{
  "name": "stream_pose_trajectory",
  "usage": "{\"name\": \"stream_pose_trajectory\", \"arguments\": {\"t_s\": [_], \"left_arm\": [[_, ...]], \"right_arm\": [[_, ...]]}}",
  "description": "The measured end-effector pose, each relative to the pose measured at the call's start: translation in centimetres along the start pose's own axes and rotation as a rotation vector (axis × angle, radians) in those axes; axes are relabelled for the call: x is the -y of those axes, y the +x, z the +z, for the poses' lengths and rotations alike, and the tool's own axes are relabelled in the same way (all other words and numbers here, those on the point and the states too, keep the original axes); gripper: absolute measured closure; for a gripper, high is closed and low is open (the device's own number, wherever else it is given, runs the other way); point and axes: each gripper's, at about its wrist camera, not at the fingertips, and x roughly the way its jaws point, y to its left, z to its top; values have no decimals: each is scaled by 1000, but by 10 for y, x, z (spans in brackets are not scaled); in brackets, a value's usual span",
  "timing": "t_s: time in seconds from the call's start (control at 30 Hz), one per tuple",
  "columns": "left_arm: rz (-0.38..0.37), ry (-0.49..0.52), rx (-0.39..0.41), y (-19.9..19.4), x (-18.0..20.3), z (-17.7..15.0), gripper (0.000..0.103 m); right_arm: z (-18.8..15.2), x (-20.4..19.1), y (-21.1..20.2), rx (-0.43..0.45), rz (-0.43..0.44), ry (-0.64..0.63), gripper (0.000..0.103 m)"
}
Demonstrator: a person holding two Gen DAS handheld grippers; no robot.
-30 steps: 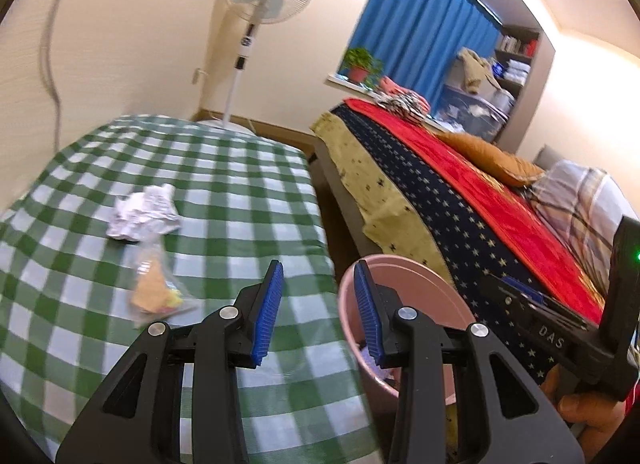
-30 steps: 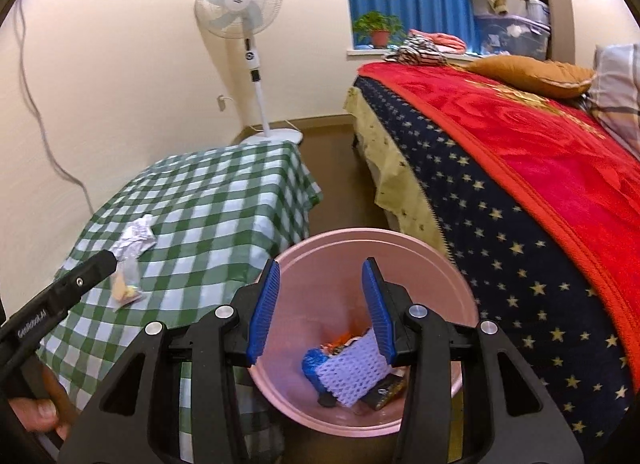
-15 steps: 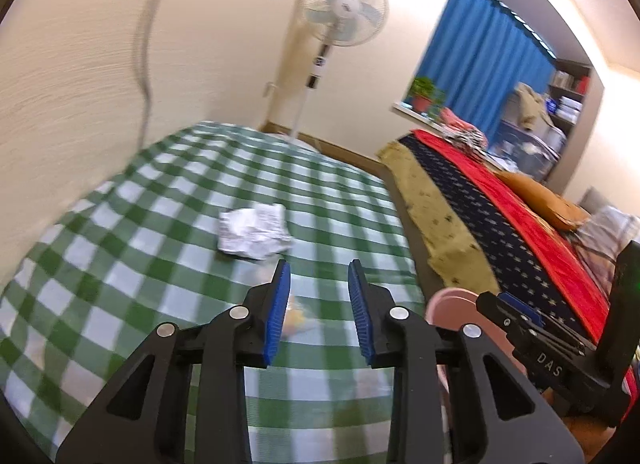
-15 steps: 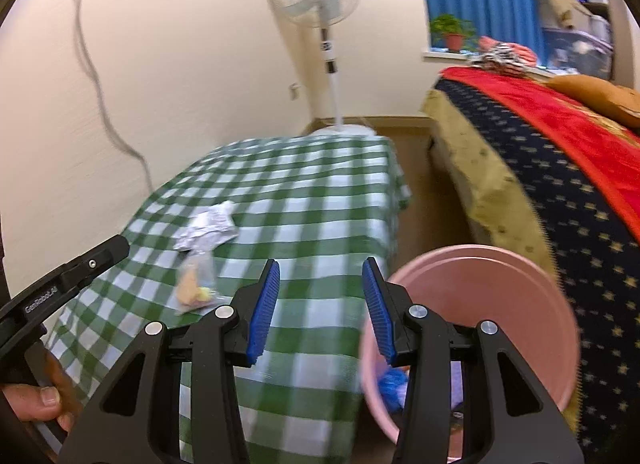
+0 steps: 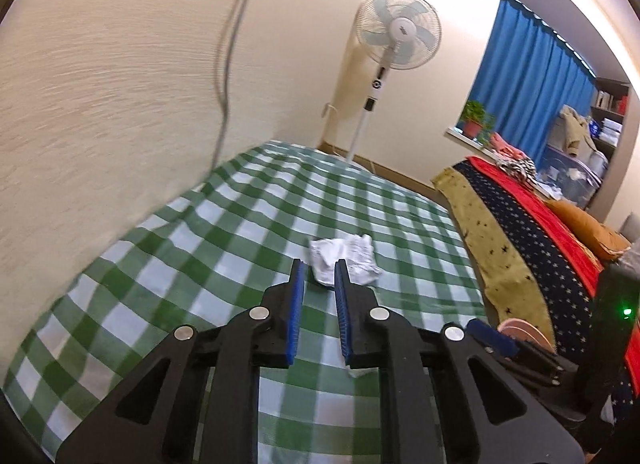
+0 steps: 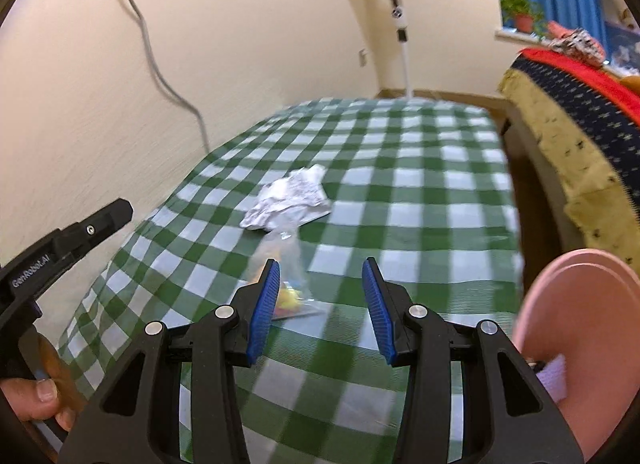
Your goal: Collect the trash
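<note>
Left wrist: left gripper point(image 5: 319, 278) closing, seemingly empty, before crumpled paper point(image 5: 346, 258).

"GenRobot.AI", slightly blurred, on left gripper point(image 6: 70, 242) body; fan logo unreadable

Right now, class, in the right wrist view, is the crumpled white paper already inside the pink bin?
No, the crumpled white paper lies on the checked tablecloth, apart from the pink bin.

Your left wrist camera looked down along its fingers from close above the checked tablecloth point(image 5: 240, 248) toward the fan point(image 5: 398, 33), while your right one faced likewise from nearer the table's edge, both sharing the crumpled paper point(image 5: 346, 258).
</note>
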Motion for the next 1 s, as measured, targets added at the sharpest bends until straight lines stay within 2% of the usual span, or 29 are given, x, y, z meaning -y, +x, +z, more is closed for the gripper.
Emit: {"name": "stream_pose_trajectory", "arguments": {"t_s": [0.13,0.23,0.37,0.43,0.6,0.8,0.9,1.0], "left_arm": [[19,-13,-1,5,-9,2,87],[24,-27,-9,10,-13,2,87],[21,-18,-23,17,-11,-2,87],[18,-18,-30,22,-10,-3,87],[20,-30,-52,35,-12,-7,87],[3,-39,-92,54,-5,-12,87],[-6,-38,-109,63,1,-14,87],[-19,-41,-129,73,7,-15,87]], "right_arm": [[-3,-9,29,-66,45,-8,59],[-7,-14,47,-114,40,-18,60],[-12,-14,60,-157,53,-11,71],[-12,-16,60,-157,57,-20,80],[-13,-14,54,-146,70,-17,87],[-2,5,32,-86,2,5,89],[-1,22,32,-98,-68,29,89],[-2,36,32,-103,-84,64,89]]}}
